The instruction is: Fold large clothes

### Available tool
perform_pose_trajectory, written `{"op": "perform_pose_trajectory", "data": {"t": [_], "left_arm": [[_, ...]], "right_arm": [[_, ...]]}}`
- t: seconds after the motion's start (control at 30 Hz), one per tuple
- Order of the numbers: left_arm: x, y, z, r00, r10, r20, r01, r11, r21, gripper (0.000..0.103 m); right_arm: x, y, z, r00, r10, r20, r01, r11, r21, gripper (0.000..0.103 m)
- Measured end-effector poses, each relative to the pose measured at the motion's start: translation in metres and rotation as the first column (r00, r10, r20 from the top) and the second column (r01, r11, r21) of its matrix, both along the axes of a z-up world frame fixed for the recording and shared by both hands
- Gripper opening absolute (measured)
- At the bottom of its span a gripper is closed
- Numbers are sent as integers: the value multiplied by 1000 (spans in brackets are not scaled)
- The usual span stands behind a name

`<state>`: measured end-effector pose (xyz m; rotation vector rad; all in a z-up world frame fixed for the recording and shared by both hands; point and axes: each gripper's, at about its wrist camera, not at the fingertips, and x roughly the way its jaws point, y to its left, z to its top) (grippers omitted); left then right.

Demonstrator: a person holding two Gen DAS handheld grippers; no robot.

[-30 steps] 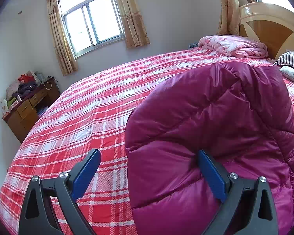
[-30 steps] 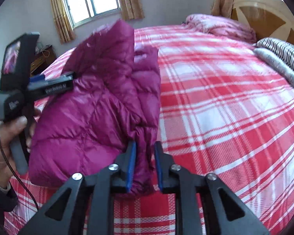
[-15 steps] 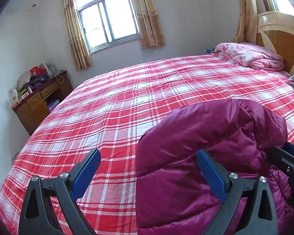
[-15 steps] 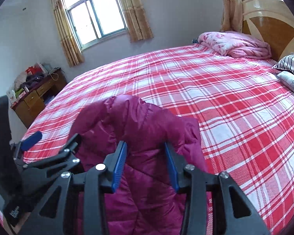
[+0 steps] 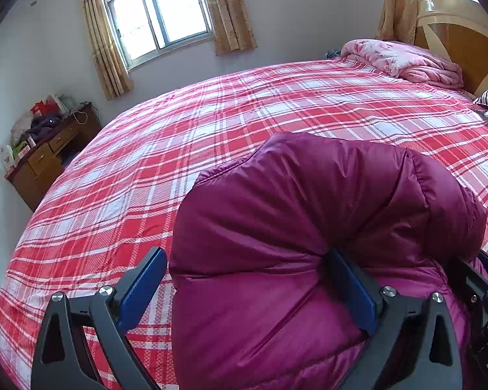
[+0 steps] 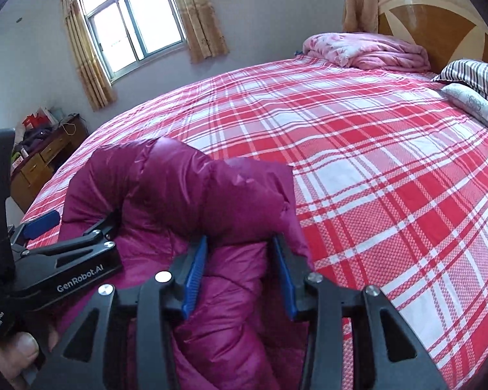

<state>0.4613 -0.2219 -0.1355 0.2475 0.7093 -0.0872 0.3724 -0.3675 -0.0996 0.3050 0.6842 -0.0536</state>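
**A:** So where is the jacket now?

**B:** Bunched into a puffy mound near the foot edge of the bed, on the plaid cover. The right tongs stand part-way apart with a thick quilted fold between the pads; whether they truly pinch it, I cannot tell. The left tongs are spread wide, one pad dug into the padding, the other off the jacket's side over bare cover.

**A:** What might spoil the fold?

**B:** I'd guess the slick shell. If either side lets go while the bulk is springy, the layers could puff apart and slide. The two tongs are also close together, so they could knock.
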Motion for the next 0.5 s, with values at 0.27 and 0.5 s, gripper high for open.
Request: {"op": "perform_pose_trajectory", "data": {"t": [0.27,0.5], "left_arm": [[5,-2,-10,999,-11,-44,11,1000,-2,100],[8,-6,-14,998,-11,-55,12,1000,23,101]], "right_arm": [[6,-6,-10,999,-5,-38,7,999,39,44],[8,-4,-13,998,-11,-60,13,1000,25,45]]}}
